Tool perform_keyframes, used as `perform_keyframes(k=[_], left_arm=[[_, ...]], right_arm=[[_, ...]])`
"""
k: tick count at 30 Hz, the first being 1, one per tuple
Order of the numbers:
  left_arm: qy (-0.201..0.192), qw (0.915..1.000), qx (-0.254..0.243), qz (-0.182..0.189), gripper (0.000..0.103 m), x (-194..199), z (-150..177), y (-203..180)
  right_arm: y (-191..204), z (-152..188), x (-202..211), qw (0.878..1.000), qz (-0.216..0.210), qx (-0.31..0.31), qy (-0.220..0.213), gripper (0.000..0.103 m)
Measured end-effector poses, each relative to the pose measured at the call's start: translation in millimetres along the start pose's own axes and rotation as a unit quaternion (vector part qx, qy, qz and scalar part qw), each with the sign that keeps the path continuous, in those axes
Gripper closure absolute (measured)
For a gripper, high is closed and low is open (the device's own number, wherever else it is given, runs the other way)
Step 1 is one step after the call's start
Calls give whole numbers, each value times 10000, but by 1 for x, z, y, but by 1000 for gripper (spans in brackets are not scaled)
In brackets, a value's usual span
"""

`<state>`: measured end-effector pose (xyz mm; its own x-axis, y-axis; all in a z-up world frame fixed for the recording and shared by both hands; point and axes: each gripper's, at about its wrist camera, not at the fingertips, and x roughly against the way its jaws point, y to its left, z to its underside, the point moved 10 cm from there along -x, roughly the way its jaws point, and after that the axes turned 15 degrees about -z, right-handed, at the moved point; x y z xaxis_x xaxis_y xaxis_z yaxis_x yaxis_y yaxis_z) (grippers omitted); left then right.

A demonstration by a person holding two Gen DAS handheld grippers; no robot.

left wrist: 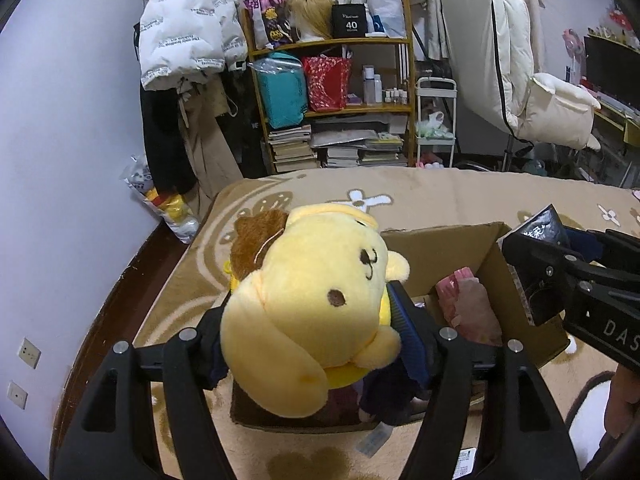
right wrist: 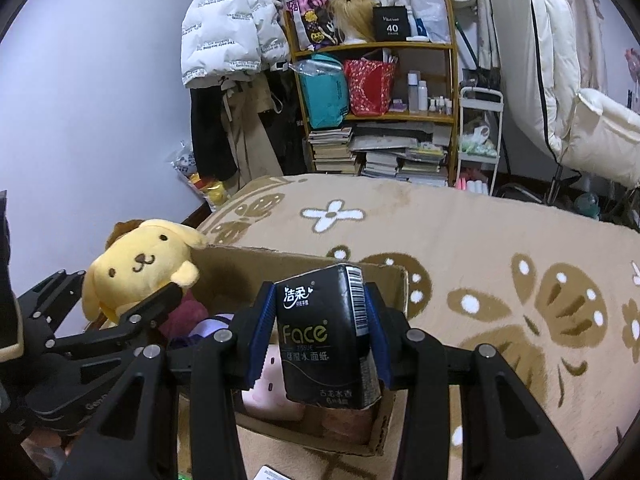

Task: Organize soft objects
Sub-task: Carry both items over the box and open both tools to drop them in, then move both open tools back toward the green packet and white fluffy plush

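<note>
Black linkage arms fill the bottom of both views. L gripper [left wrist: 316, 316] has the yellow dog plush [left wrist: 316, 300] between its blue pads; the R-side pad [left wrist: 404, 320] touches the toy's flank, the other is hidden behind it, so can't tell if the plush is squeezed or only loosely cradled. Plush sits tilted, face up, brown cap toward the far side, over the near-left corner of the cardboard box [left wrist: 448, 248]. R gripper [right wrist: 322, 332] is clenched on a black tissue pack [right wrist: 328, 336], w/ both blue pads pressed on its sides, pack upright and above the box's near edge. Box stands on a tan blanket [right wrist: 480, 232] w/ white flower and brown leaf print; inside it, a pink soft item [left wrist: 464, 300], a purple one and sth maroon, details unclear. Behind the bed: wooden shelf [right wrist: 376, 80] w/ books and bags, white puffer jacket [right wrist: 228, 28] hanging beside it, white cart to the R of the shelf.
</note>
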<state>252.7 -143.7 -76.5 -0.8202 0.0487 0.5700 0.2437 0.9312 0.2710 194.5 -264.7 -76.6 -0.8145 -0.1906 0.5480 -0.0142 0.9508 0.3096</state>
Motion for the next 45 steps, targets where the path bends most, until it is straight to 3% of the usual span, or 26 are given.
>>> perform_keyframes(k=[4, 10, 12, 15, 17, 20, 22, 26, 29, 45], left_arm=[[39, 9999, 57, 87, 32, -5, -1, -5], [73, 9998, -60, 189, 18, -7, 3, -8], [49, 9999, -54, 93, 9, -7, 2, -5], [12, 10000, 16, -18, 5, -5, 0, 2], [37, 9999, 80, -53, 4, -3, 0, 7], [47, 9997, 173, -193, 3, -1, 1, 18], [91, 9994, 213, -255, 3, 0, 3, 26], [219, 9987, 240, -401, 3, 7, 10, 41], [344, 9980, 266, -465, 3, 19, 17, 51], [400, 9950, 216, -885, 3, 100, 44, 82]], right_arm=[[-1, 5, -5, 10000, -38, -44, 59, 57], [-6, 9, -12, 9997, -99, -166, 125, 55], [-7, 10, -13, 9996, -131, -228, 135, 55], [-9, 11, -13, 9994, -141, -275, 121, 52], [-9, 10, -12, 9994, -148, -295, 103, 46], [-7, 8, -8, 9993, -177, -319, 71, 24], [-6, 7, -3, 9992, -182, -353, 32, 16], [-2, 5, 8, 9988, -203, -438, -16, 12], [1, 5, 17, 9989, -161, -430, -6, 2], [37, 19, 81, 9996, -66, -256, 35, 1]])
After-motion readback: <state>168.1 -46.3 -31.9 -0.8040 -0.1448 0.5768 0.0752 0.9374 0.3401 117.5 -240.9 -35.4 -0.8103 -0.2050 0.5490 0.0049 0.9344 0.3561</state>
